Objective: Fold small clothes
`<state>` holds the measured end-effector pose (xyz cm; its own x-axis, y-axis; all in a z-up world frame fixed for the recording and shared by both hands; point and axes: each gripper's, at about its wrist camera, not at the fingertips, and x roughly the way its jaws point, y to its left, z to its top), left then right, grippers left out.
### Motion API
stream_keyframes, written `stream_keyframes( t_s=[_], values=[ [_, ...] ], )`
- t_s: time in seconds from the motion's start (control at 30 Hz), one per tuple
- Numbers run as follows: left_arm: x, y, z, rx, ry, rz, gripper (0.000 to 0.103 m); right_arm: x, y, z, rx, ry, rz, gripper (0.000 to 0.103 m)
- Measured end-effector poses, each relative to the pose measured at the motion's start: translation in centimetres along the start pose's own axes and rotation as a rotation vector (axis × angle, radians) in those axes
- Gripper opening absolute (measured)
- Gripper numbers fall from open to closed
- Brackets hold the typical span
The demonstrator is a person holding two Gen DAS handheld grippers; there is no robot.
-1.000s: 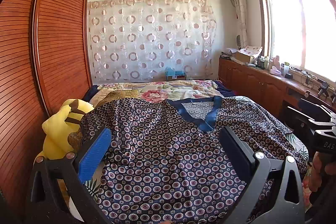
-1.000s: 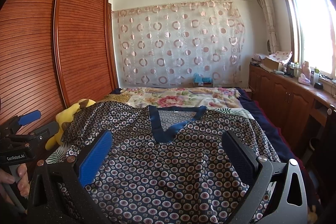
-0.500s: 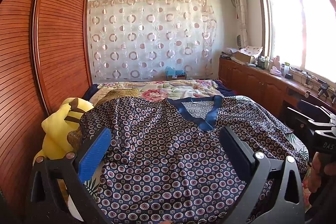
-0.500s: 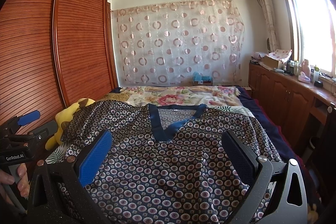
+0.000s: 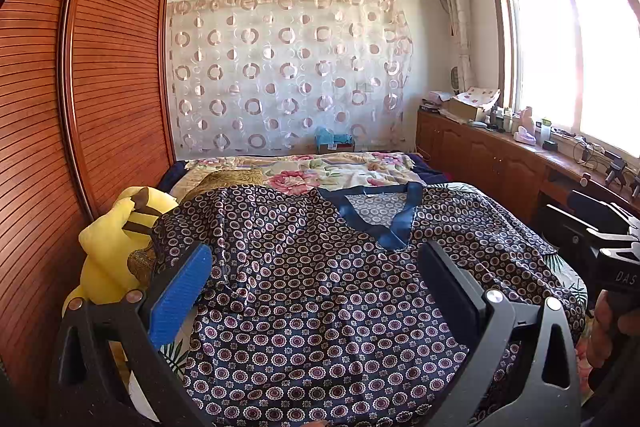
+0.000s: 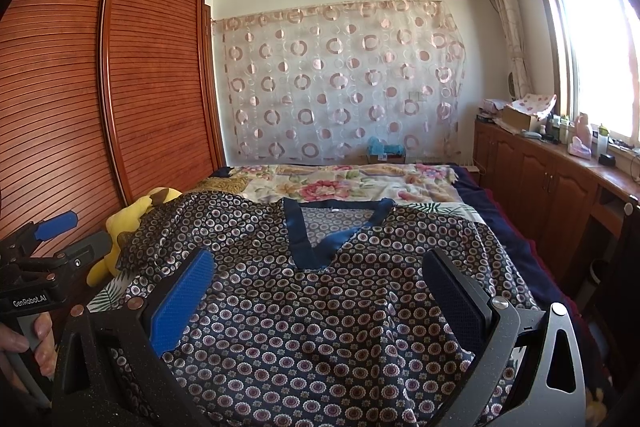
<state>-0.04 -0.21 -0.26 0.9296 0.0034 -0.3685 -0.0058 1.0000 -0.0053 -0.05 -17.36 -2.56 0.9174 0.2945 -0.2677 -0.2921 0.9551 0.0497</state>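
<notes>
With both tools held above the near end of the bed (image 6: pixel 472 187), the patterned shirt (image 5: pixel 328 299) lies spread flat right ahead of them, blue V-collar (image 6: pixel 320 239) at the far side. Left gripper (image 5: pixel 316 291): fingers wide apart, nothing between them. Right gripper (image 6: pixel 316 295): same, spread and empty. Yellow plush toy (image 5: pixel 116 239) sits off the left gripper's left side, beside the wardrobe (image 5: pixel 80 107).

Left wrist view: looks from low at the foot of the bed (image 5: pixel 568 269), along the shirt (image 5: pixel 320 299) toward the curtain (image 5: pixel 288 75), near the cloth.
Right wrist view: same direction, a little more right.
Shared: shirt, curtain, wardrobe (image 6: pixel 120 99), yellow toy (image 6: pixel 128 223).
</notes>
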Motion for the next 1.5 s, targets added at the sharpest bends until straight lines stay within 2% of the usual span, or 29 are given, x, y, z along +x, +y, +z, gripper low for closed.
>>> stream_keyframes(
  t_s=[0.4, 0.97, 1.27, 1.4, 1.5],
  values=[
    [0.9, 0.5, -0.4, -0.002, 0.016, 0.003, 0.103, 0.2, -0.2, -0.2, 0.0, 0.013, 0.008, 0.103],
    [5.1, 8.0, -3.4, -0.054, 0.15, 0.104, 0.103, 3.4, -0.2, -1.0, -0.033, 0.115, 0.125, 0.103],
    [7.8, 13.4, -6.1, -0.052, 0.241, 0.191, 0.103, 6.9, 0.4, -2.2, -0.083, 0.219, 0.153, 0.101],
    [9.2, 14.7, -6.8, -0.03, 0.281, 0.182, 0.103, 8.7, 0.6, -2.7, -0.106, 0.271, 0.152, 0.098],
    [10.4, 15.6, -7.2, -0.018, 0.321, 0.161, 0.095, 9.3, 0.5, -2.4, -0.11, 0.29, 0.156, 0.098]
  ],
)
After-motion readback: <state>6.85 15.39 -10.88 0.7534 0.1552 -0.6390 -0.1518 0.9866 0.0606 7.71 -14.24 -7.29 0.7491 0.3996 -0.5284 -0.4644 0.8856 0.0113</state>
